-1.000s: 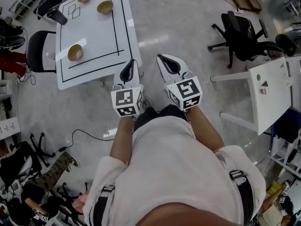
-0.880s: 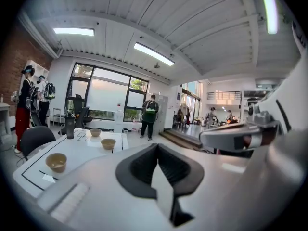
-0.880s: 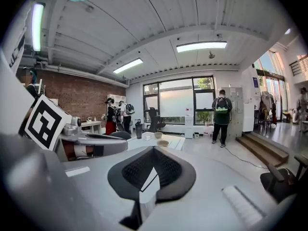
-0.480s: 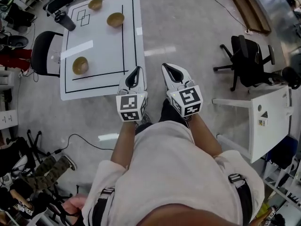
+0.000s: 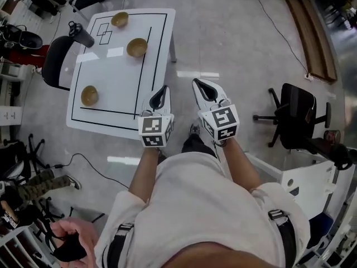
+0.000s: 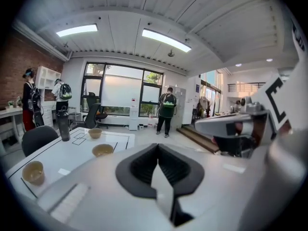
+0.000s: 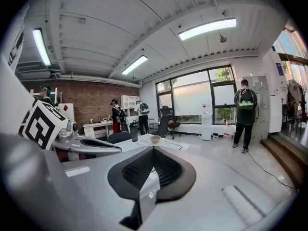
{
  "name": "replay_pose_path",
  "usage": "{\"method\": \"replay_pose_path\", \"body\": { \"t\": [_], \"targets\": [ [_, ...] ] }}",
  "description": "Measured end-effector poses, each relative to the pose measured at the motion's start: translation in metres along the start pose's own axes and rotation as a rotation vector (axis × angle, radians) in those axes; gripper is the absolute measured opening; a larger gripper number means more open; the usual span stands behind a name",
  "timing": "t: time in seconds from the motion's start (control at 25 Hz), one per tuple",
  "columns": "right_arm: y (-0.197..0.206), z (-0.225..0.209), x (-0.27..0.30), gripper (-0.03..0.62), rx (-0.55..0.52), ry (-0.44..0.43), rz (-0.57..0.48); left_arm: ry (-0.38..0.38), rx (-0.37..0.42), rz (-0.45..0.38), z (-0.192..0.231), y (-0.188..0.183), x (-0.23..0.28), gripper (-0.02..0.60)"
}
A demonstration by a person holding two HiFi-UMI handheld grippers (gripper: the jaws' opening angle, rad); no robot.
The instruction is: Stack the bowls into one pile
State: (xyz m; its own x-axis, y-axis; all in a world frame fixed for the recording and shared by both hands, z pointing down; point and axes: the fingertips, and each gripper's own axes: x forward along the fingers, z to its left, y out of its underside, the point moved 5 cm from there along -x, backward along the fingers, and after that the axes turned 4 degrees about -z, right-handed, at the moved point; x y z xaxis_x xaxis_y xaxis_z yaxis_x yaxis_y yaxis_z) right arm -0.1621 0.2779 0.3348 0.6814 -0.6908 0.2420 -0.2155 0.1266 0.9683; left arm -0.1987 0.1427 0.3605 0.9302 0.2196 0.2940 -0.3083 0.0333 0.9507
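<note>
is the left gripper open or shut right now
Shut. In the left gripper view, the left gripper has its fingers pressed together along one line with no gap, and nothing sits between them.

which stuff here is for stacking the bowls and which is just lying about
For the job: far bowl, middle bowl, near bowl, white table, left tongs and right tongs (both shut, empty).
Lying about: black bottle, black chair beside the table, office chair on the floor.

Three bowls (image 5: pixel 119 19) (image 5: pixel 136 47) (image 5: pixel 89 95) apart on table (image 5: pixel 114 74), chair (image 5: pixel 53 60) at its left
</note>
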Motion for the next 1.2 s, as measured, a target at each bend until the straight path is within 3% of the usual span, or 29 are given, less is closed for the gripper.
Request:
{"method": "replay_pose_path", "body": {
  "t": [0.12, 0.28, 0.44, 0.68, 0.88, 1.2],
  "targets": [
    [0.0, -0.024, 0.027, 0.0, -0.014, -0.078, 0.019, -0.089, -0.022, 0.027, 0.005, 0.0, 0.015, 0.002],
    [0.001, -0.015, 0.076, -0.001, 0.0, -0.208, 0.027, -0.223, -0.028, 0.07, 0.041, 0.006, 0.012, 0.003],
    [0.001, 0.03, 0.109, 0.0, -0.006, -0.354, 0.048, -0.342, -0.056, 0.068, 0.079, 0.007, -0.011, 0.002],
    [-0.012, 0.104, 0.156, 0.0, -0.052, -0.53, 0.077, -0.453, -0.073, 0.052, 0.14, 0.006, -0.044, 0.002],
    [-0.006, 0.156, 0.18, 0.0, -0.13, -0.605, 0.131, -0.507, -0.098, 0.063, 0.188, 0.016, -0.073, 0.002],
    [0.018, 0.213, 0.217, 0.0, -0.121, -0.664, 0.233, -0.536, -0.187, 0.11, 0.252, 0.046, -0.092, 0.003]
  ]
}}
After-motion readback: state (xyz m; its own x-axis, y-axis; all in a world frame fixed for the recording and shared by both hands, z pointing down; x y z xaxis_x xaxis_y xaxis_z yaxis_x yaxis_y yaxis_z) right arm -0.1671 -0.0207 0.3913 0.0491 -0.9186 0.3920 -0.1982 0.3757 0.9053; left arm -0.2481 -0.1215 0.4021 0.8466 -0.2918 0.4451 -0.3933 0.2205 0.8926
